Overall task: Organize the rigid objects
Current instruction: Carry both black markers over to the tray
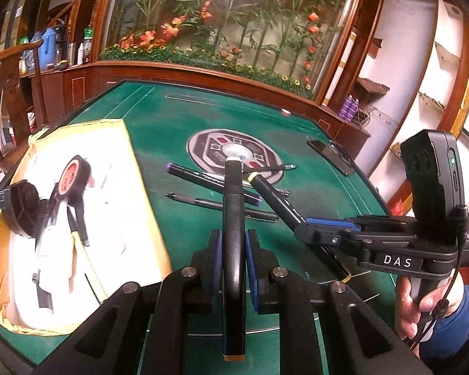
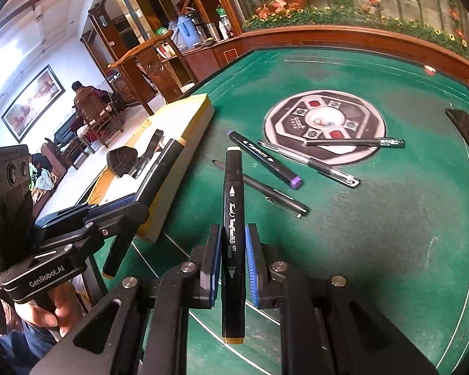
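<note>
My left gripper (image 1: 233, 259) is shut on a black marker (image 1: 233, 218) with a white tip and an orange end, held above the green table. My right gripper (image 2: 233, 262) is shut on a black art marker (image 2: 233, 215) with a cream tip; it also shows in the left wrist view (image 1: 276, 200). On the table lie a purple-capped marker (image 2: 265, 159), a dark pen (image 2: 275, 197), a clear pen (image 2: 315, 164) and a thin pen (image 2: 353, 142). A yellow-edged box (image 1: 147, 206) at the left holds a tape roll (image 1: 75, 176) and other items.
A round control panel (image 2: 369, 118) sits at the table's centre. A black phone (image 1: 331, 156) lies near the far right edge. A wooden chair (image 2: 140, 59) and a wooden cabinet with flowers stand beyond the table.
</note>
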Available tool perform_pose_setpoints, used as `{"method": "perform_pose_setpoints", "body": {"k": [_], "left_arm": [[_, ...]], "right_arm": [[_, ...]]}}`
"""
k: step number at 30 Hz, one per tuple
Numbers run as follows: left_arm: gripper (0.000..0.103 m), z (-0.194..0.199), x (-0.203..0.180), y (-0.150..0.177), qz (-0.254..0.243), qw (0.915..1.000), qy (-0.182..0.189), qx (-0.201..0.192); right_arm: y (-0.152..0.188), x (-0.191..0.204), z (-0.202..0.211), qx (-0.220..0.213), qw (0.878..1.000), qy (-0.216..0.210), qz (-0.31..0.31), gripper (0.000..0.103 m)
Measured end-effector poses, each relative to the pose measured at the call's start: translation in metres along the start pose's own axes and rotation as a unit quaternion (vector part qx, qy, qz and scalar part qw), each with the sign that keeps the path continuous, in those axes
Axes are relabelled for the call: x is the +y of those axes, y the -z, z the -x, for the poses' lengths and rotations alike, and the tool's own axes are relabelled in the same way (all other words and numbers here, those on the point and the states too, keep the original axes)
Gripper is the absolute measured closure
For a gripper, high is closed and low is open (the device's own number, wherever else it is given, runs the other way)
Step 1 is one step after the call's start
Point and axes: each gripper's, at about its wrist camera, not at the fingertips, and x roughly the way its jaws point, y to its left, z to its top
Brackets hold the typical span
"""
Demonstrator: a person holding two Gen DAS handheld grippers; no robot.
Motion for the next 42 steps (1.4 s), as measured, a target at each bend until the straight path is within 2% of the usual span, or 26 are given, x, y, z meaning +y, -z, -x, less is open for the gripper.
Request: {"method": "perform_pose_setpoints", "body": {"k": [8, 13, 18, 21, 26, 33, 42], "left_arm": [[0.089, 0.020, 0.023, -0.002, 0.027, 0.9993, -0.009, -0.023], [0.088, 0.036, 0.049, -0.005, 0.051, 0.9974, -0.029, -0.042], [0.088, 0.049, 0.095, -0.006, 0.100, 0.9919, -0.056, -0.056], [0.088, 0.049, 0.120, -0.006, 0.128, 0.9877, -0.071, -0.056], [0.088, 0.031, 0.149, -0.004, 0.158, 0.9828, -0.086, -0.039], [0.088, 0.023, 0.159, 0.002, 0.162, 0.9804, -0.107, -0.032], [0.088, 0.020, 0.165, 0.004, 0.170, 0.9777, -0.121, -0.024]], "right_arm": [[-0.007, 0.015, -0.005, 0.001, 1.000, -0.010, 0.012, 0.089], [-0.022, 0.042, -0.018, 0.004, 0.999, -0.031, 0.034, 0.089], [-0.037, 0.080, -0.043, 0.015, 0.997, -0.056, 0.051, 0.088], [-0.050, 0.097, -0.067, 0.030, 0.996, -0.070, 0.040, 0.088], [-0.061, 0.118, -0.105, 0.048, 0.996, -0.065, 0.036, 0.088], [-0.065, 0.129, -0.135, 0.065, 0.996, -0.051, 0.037, 0.089], [-0.063, 0.141, -0.137, 0.056, 0.996, -0.044, 0.052, 0.089]]}}
